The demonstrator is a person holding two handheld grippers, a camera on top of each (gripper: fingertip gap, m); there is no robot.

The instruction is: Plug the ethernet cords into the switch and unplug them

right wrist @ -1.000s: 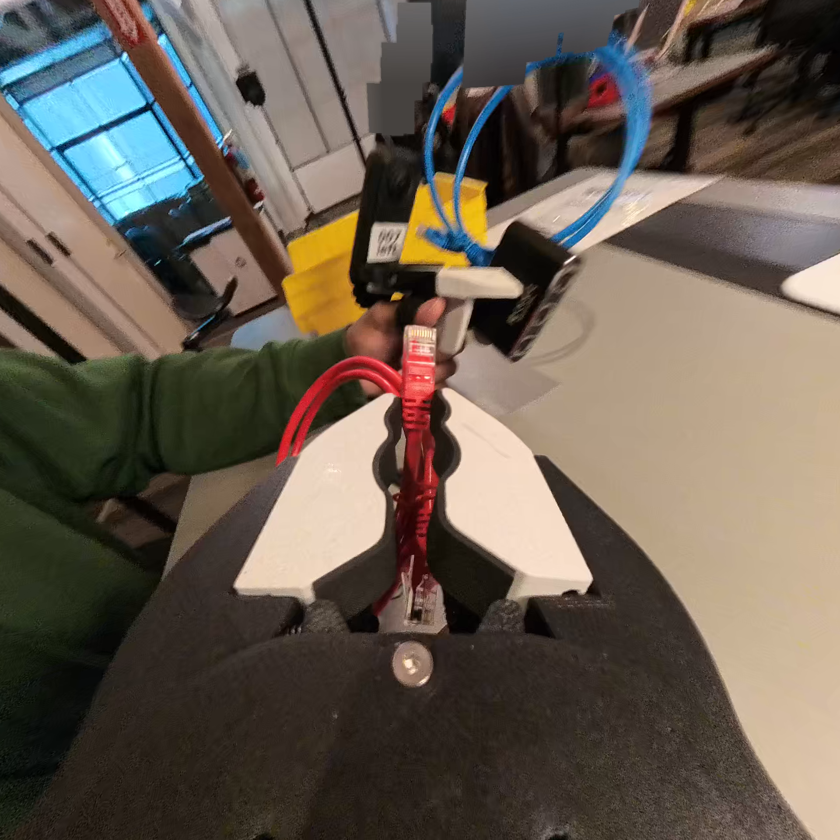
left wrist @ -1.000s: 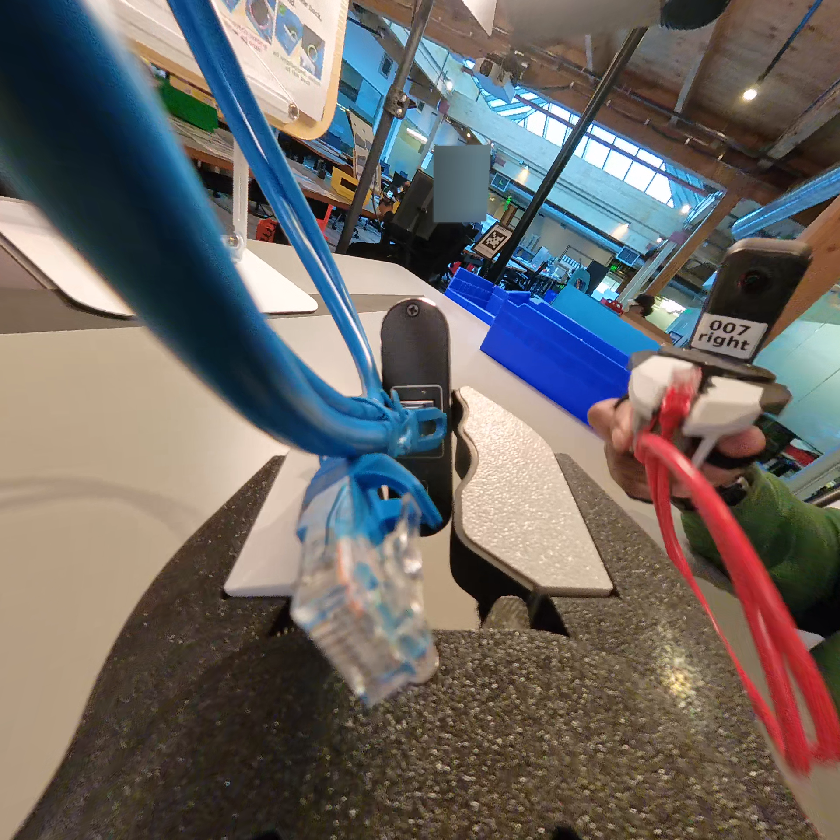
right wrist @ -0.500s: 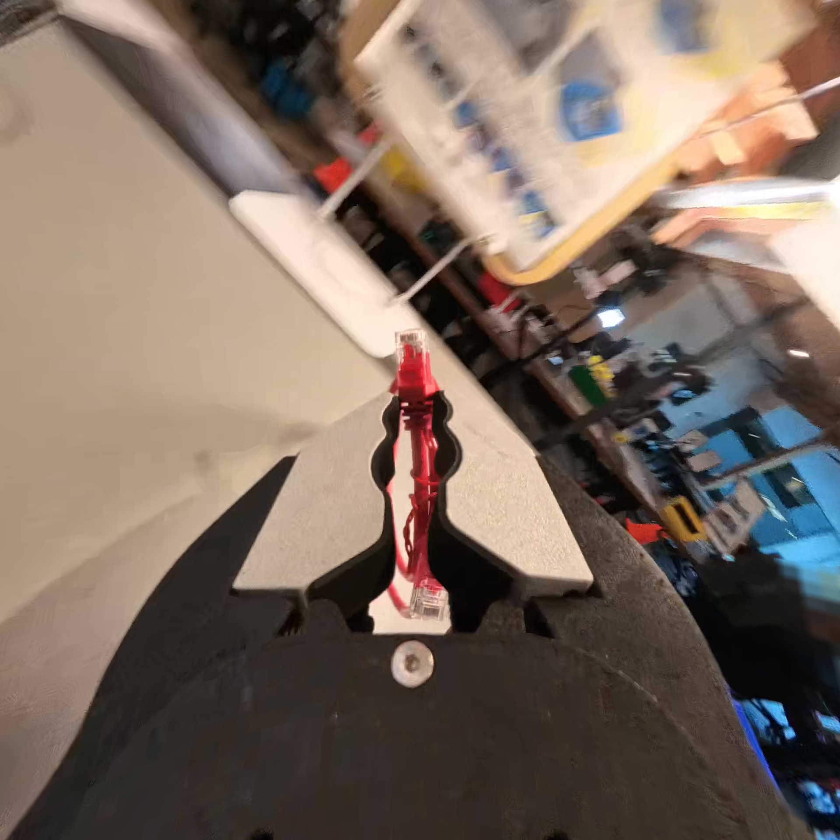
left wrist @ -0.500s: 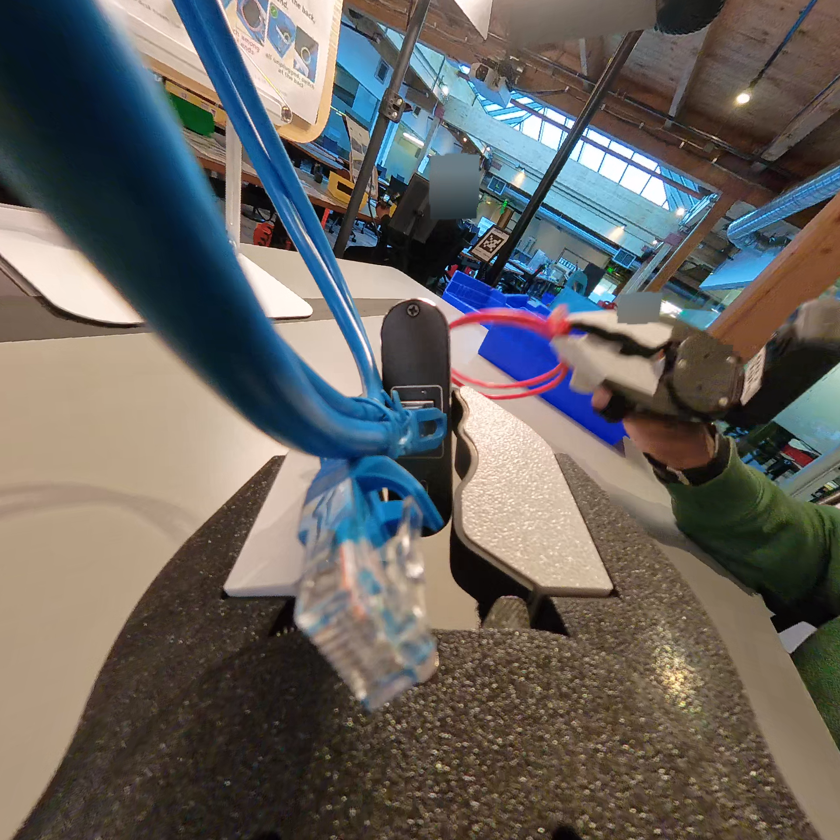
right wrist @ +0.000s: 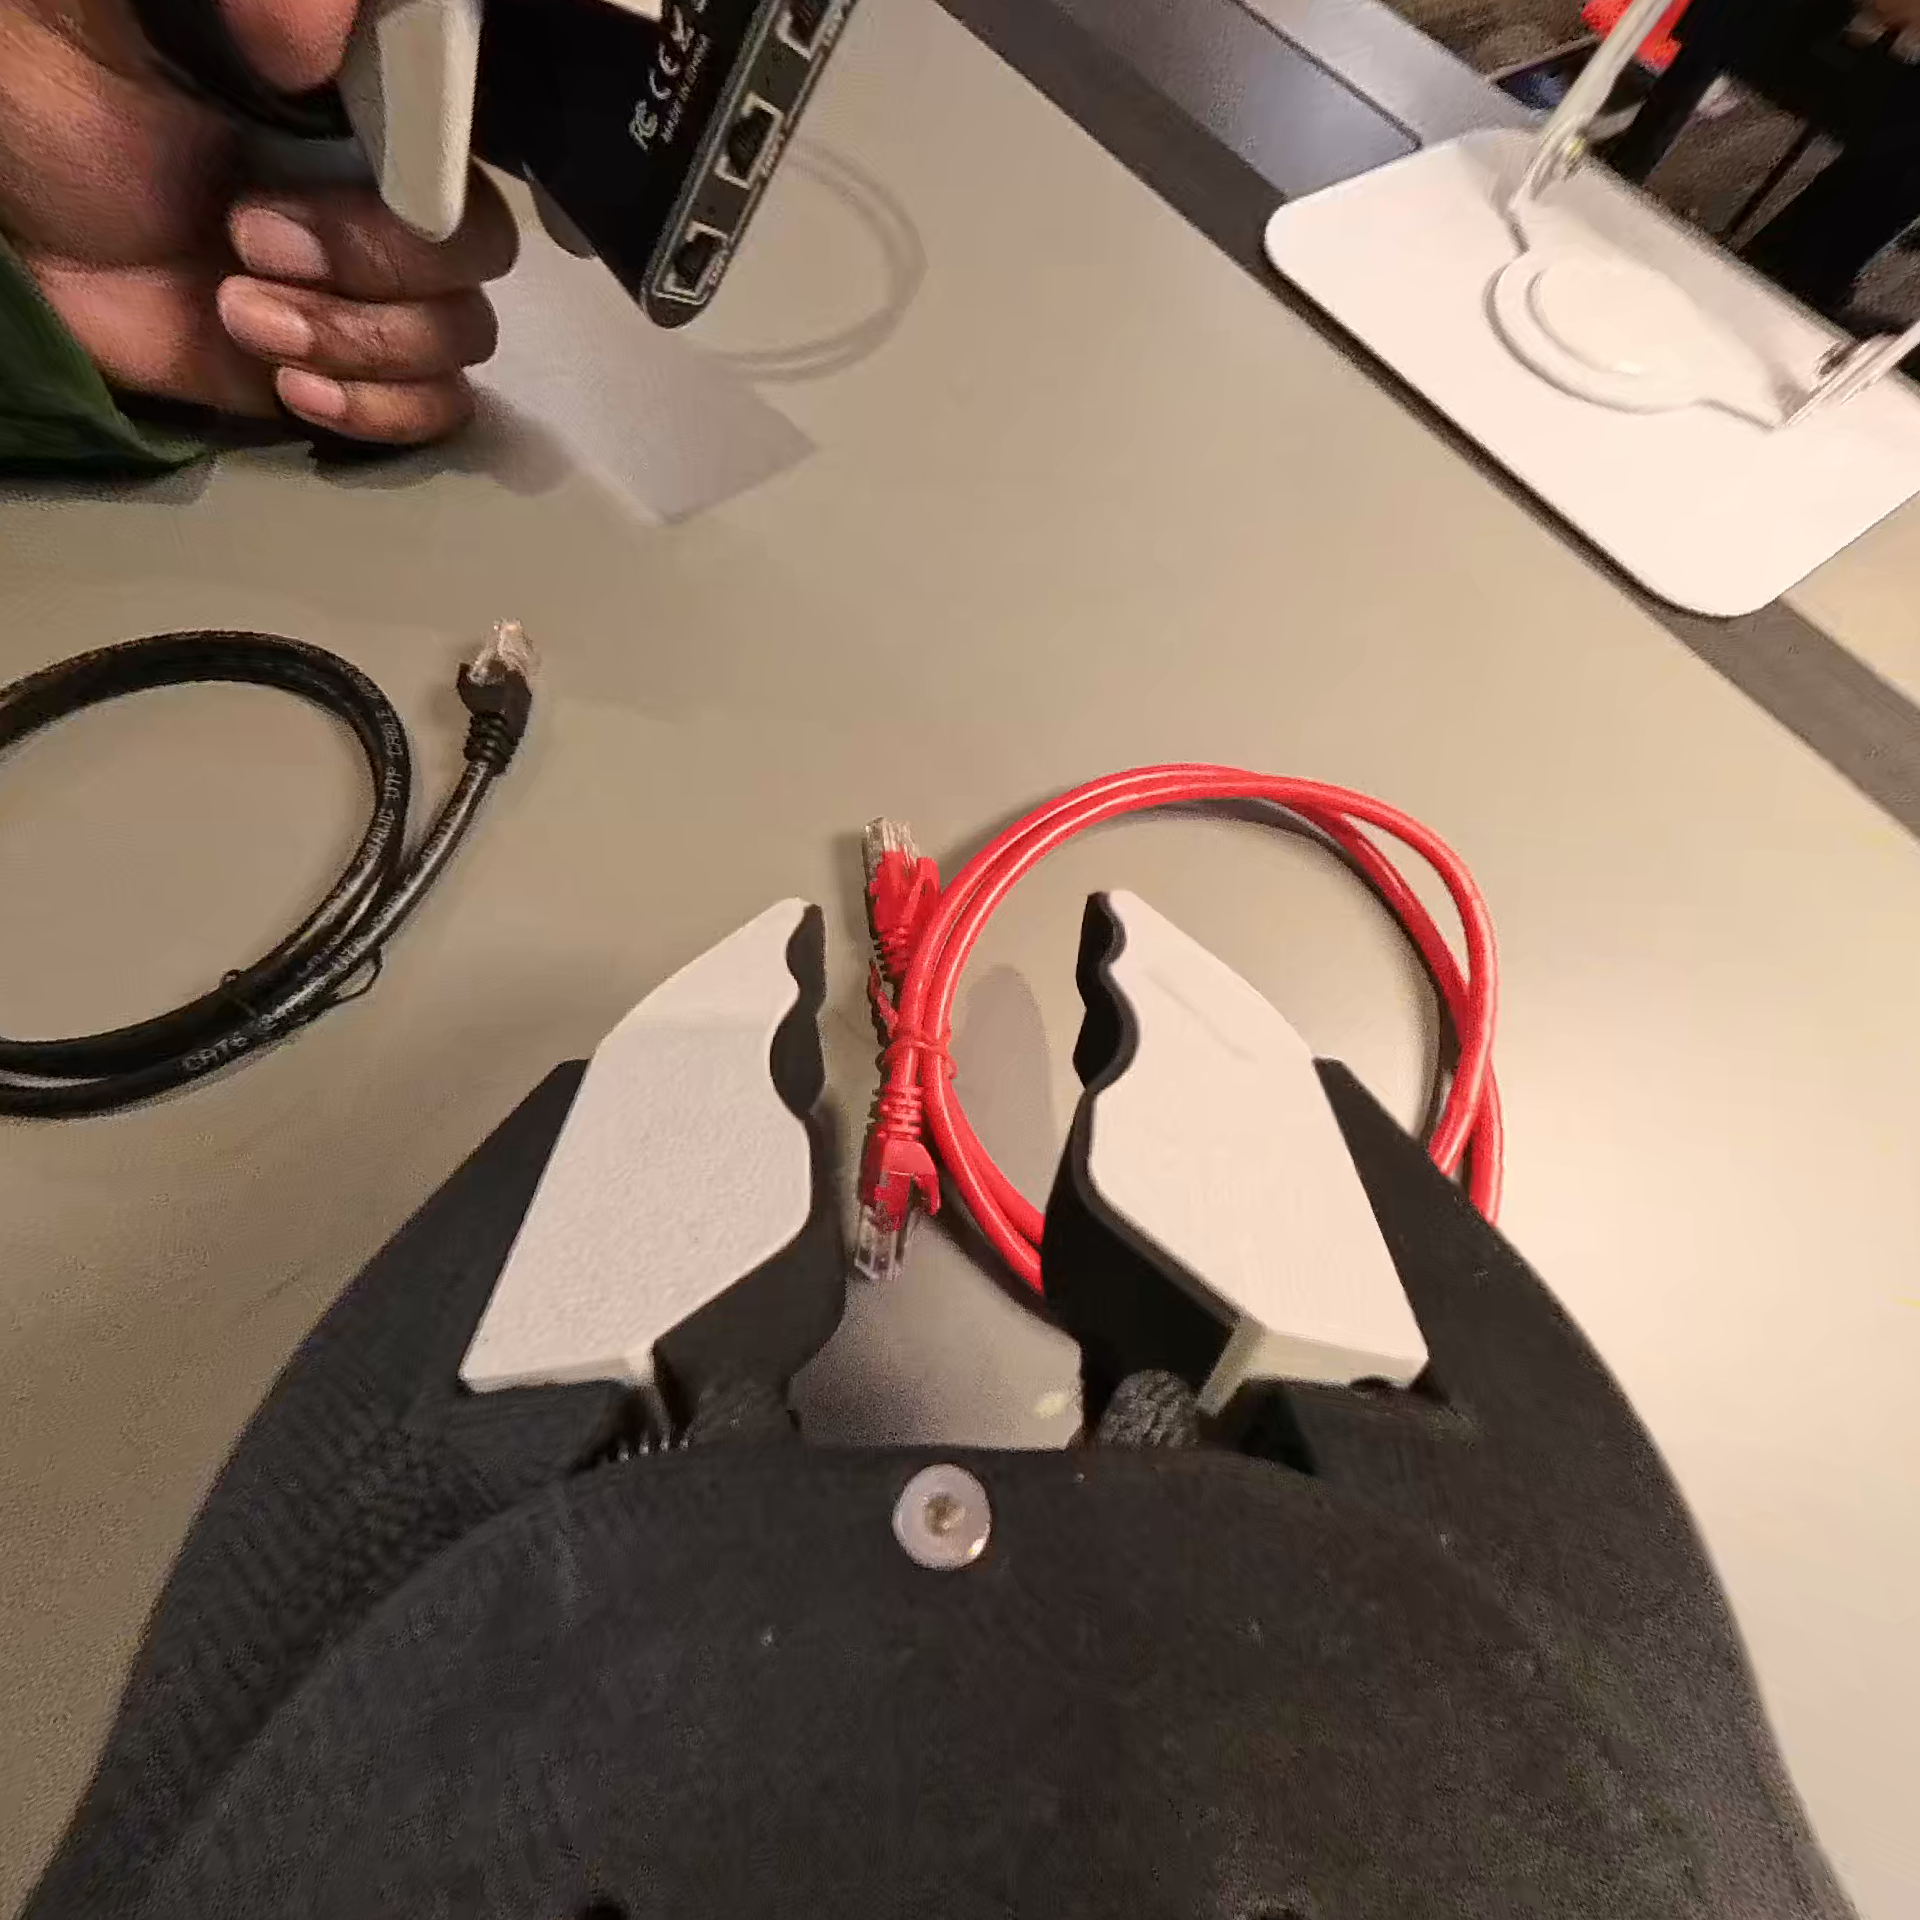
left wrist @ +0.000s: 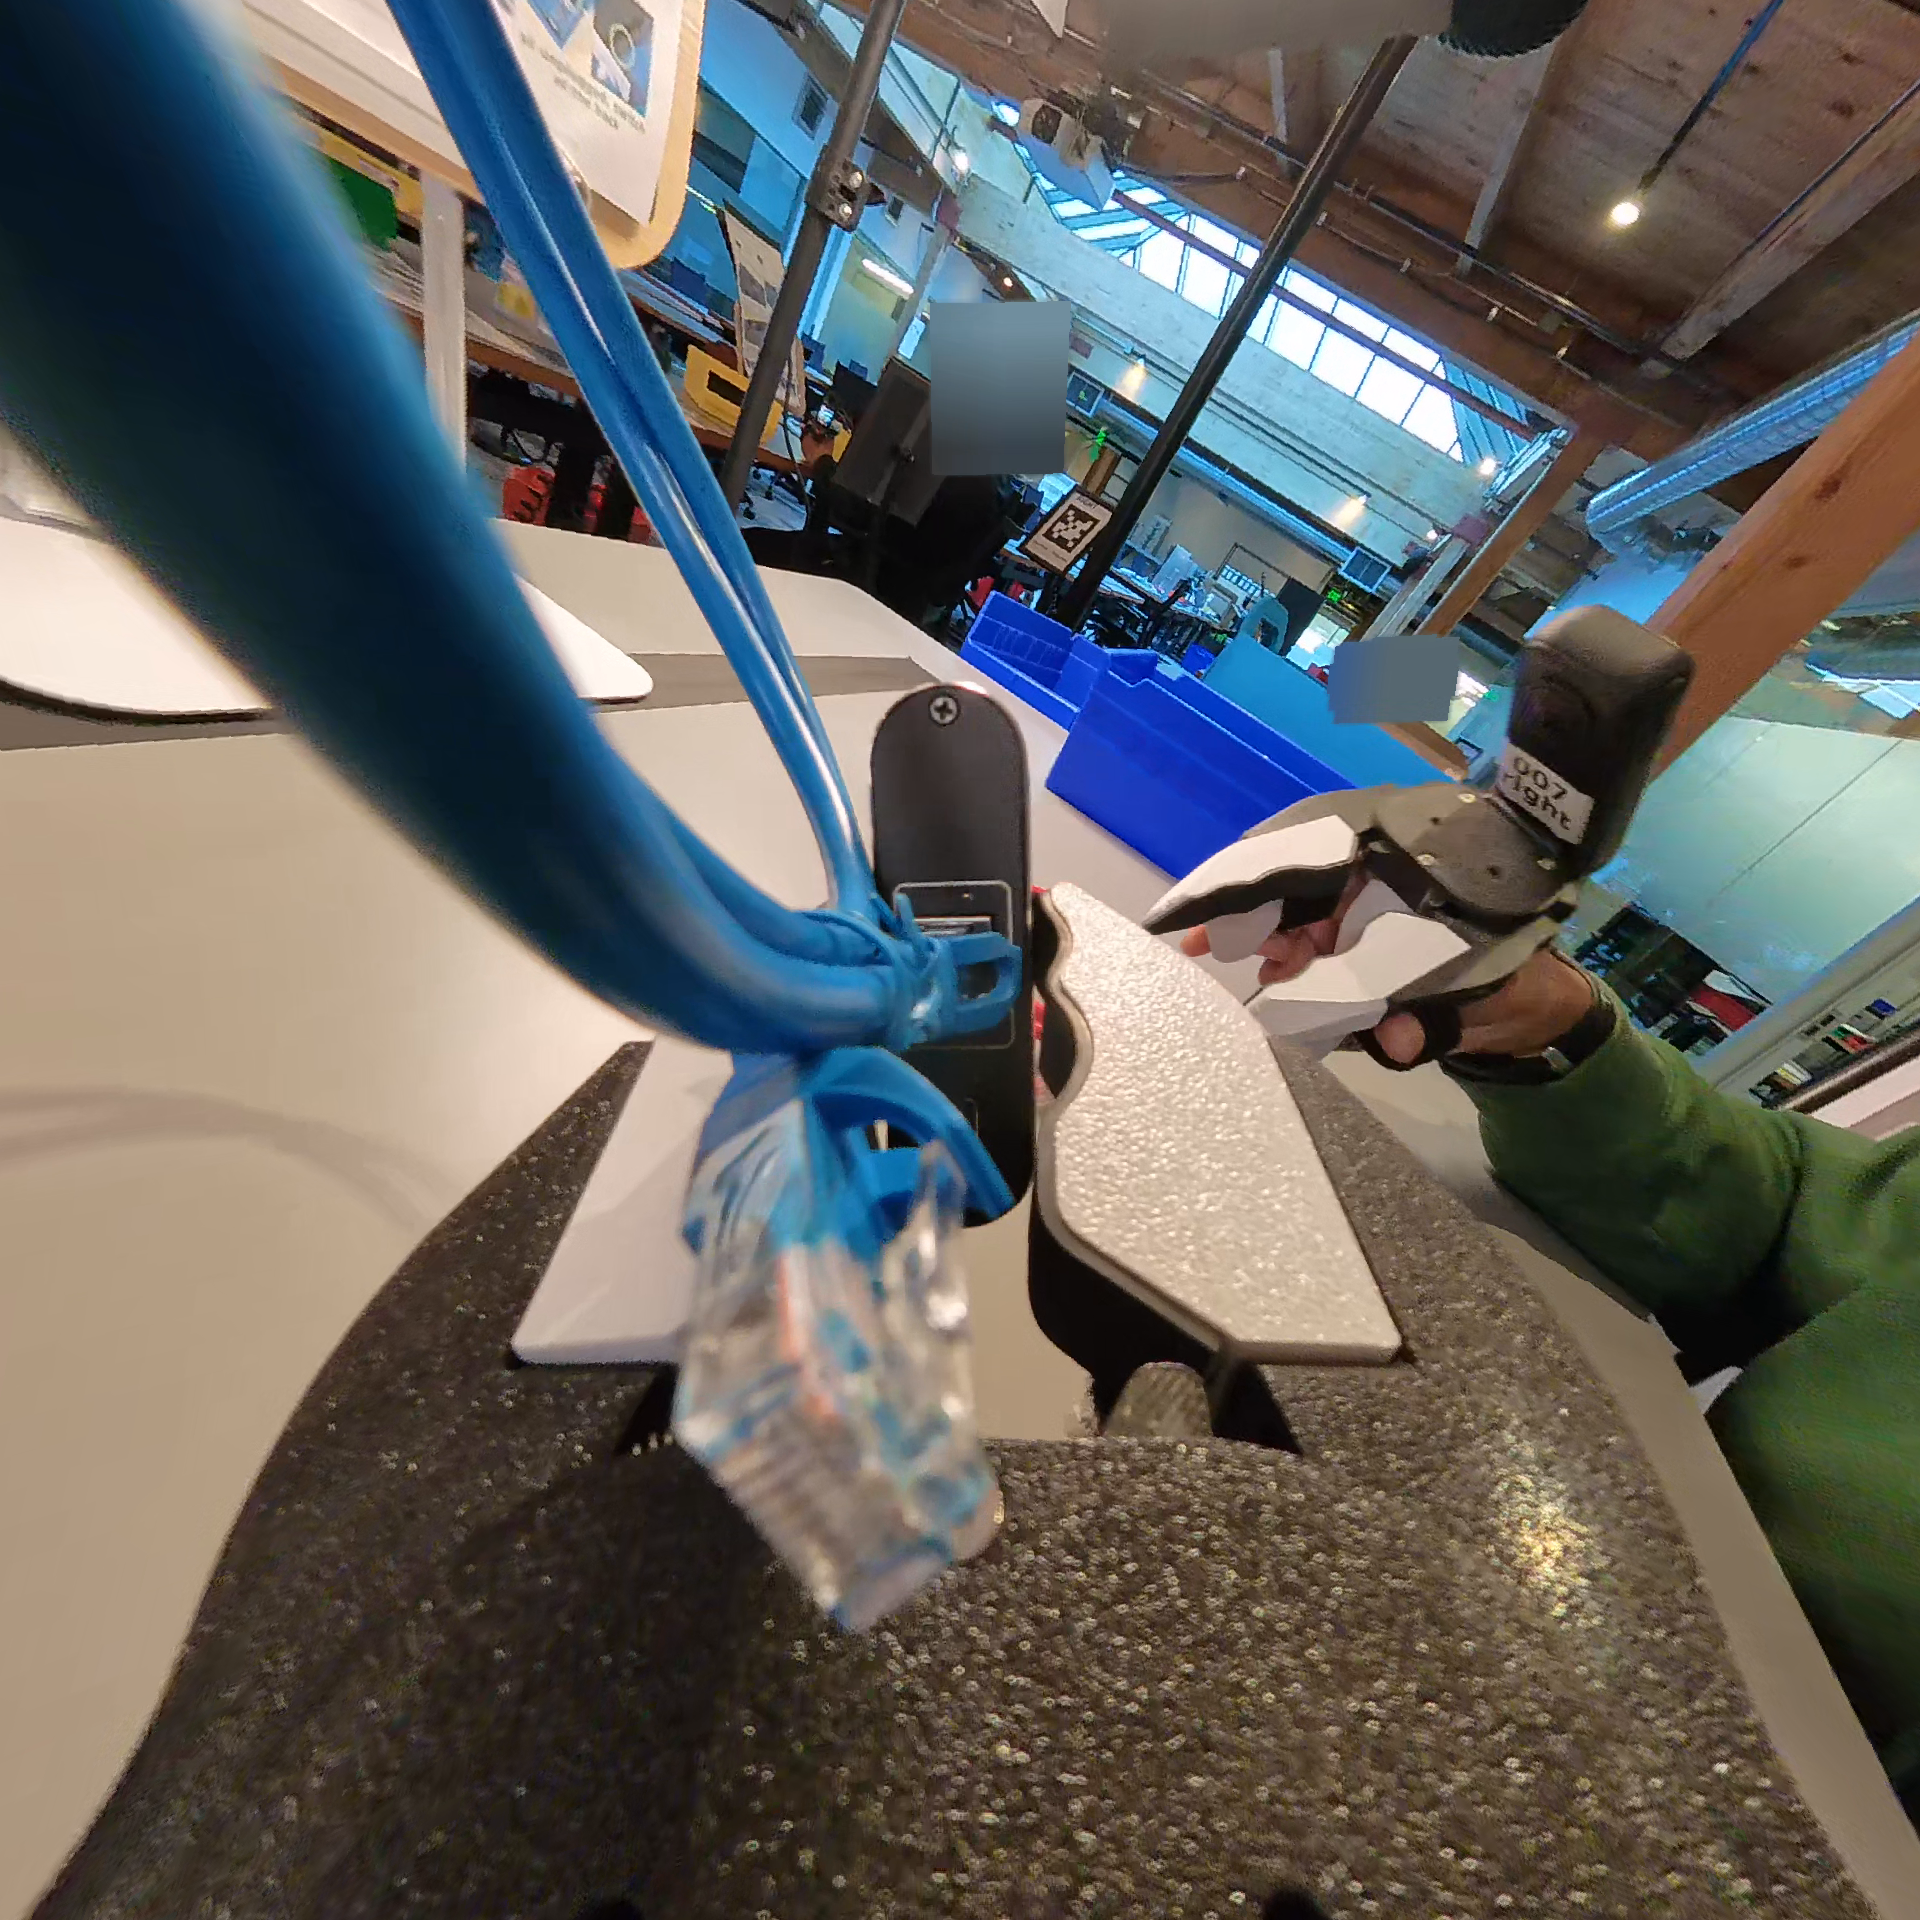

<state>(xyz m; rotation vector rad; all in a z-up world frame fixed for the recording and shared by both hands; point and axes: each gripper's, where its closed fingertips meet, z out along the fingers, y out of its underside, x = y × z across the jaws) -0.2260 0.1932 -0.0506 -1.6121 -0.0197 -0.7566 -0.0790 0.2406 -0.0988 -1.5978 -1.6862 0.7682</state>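
Observation:
My left gripper (left wrist: 977,935) is shut on the black switch (left wrist: 951,831) and holds it edge-on above the table. A blue ethernet cord (left wrist: 416,623) is tied in a bundle beside the switch's port, and its free clear plug (left wrist: 831,1434) dangles close to the camera. My right gripper (right wrist: 951,914) is open just above the table. The coiled red ethernet cord (right wrist: 1247,790) lies loose on the table between its fingers, with one plug (right wrist: 894,862) pointing away. The switch (right wrist: 665,135) also shows at the top left of the right wrist view, ports facing down.
A coiled black ethernet cord (right wrist: 384,790) lies on the grey table (right wrist: 1039,520) to the left of the red one. A white stand base (right wrist: 1558,416) sits at the far right. Blue bins (left wrist: 1174,769) stand beyond the table edge. A hand in a green sleeve (left wrist: 1662,1195) holds the right gripper.
My right gripper swung down to the table, opened and let go of the red cord, which now lies on the table. My left gripper still holds the switch in the same place.

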